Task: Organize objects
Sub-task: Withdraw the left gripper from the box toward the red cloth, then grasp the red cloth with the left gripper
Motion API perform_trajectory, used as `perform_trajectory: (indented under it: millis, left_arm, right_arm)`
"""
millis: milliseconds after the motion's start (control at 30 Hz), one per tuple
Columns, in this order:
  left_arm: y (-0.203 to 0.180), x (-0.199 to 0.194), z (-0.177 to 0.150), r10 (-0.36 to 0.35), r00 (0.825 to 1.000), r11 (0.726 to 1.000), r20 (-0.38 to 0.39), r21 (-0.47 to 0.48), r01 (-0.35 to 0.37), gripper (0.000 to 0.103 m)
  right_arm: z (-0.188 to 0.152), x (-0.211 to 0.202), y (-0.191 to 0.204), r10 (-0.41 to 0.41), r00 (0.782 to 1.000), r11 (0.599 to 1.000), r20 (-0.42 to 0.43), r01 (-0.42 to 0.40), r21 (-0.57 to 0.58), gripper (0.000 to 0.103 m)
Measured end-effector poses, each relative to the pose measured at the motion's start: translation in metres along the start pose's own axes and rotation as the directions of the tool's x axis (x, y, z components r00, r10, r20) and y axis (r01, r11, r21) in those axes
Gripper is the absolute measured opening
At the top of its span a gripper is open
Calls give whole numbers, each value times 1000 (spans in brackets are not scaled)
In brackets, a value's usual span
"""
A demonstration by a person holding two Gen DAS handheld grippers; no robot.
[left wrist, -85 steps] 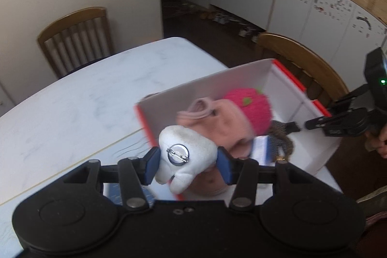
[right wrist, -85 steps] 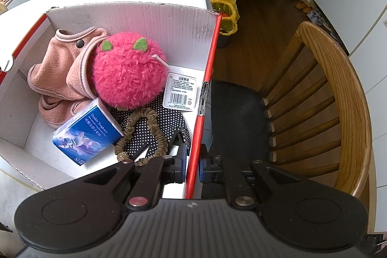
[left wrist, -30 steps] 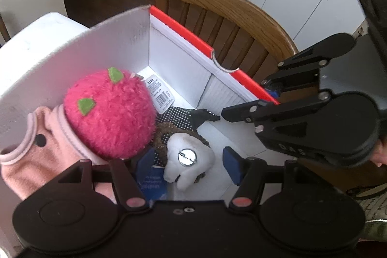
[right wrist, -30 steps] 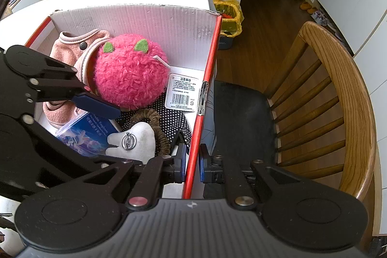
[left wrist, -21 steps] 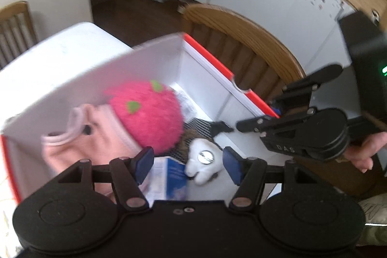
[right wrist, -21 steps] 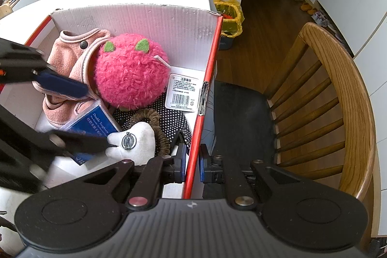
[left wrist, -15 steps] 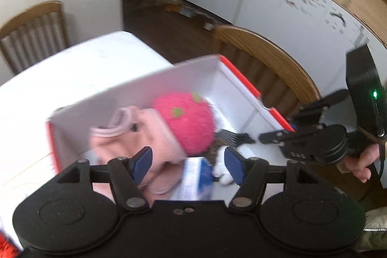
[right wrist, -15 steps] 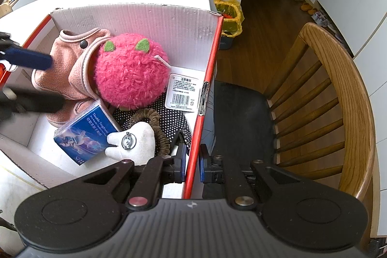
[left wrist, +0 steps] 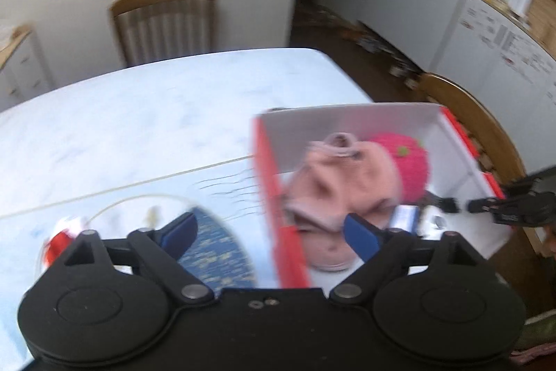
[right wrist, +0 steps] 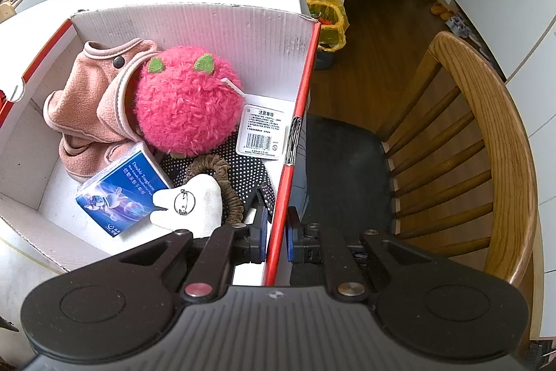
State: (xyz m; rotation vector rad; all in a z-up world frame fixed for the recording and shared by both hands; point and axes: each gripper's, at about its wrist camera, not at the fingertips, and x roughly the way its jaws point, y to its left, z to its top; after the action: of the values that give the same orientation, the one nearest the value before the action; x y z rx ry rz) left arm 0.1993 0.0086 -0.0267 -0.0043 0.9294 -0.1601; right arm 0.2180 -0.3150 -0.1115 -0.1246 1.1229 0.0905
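Your surface (left wrist: 146,113) is white w/ faint marbling. On it: the red-edged cardboard box (left wrist: 267,197) at the right edge, a blue patterned item (left wrist: 215,252) just left of it, plus a blurred red-and-white obj (left wrist: 57,244) farther left.

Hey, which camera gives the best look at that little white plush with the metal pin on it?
The right wrist view: the white plush lies sharp and unobstructed in the box, against the blue packet. In the blurred left wrist view it is only a small white smudge.
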Motion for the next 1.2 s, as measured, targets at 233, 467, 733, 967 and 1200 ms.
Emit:
perform_trajectory:
  millis: [233,467,733,967,1200]
  left_arm:
    - [62,-2,-12,118,992,982,-32,-146,-121,101]
    - [129,17,-29,121,980,926,-158,-337,-169,102]
    - [161,36,-48,152,962,877,-228,-418,-237,101]
    - [160,48,-50,210,946,881,-248,-371,-293,84]
    - [154,54,-52,258,930,890,-261,-310,-334,55]
  right_arm:
    - [0,0,1,-3,1000,1000,-3,3,1,10]
    - [-1,0,1,-7,1000,1000,-8,7,-1,10]
    - [0,0,1,-9,1000,1000,-12,9,-2,10]
    - [0,2,2,-12,1000,1000,-19,12,-3,10]
    - [-1,2,3,-10,1000,1000,-21,10,2,10]
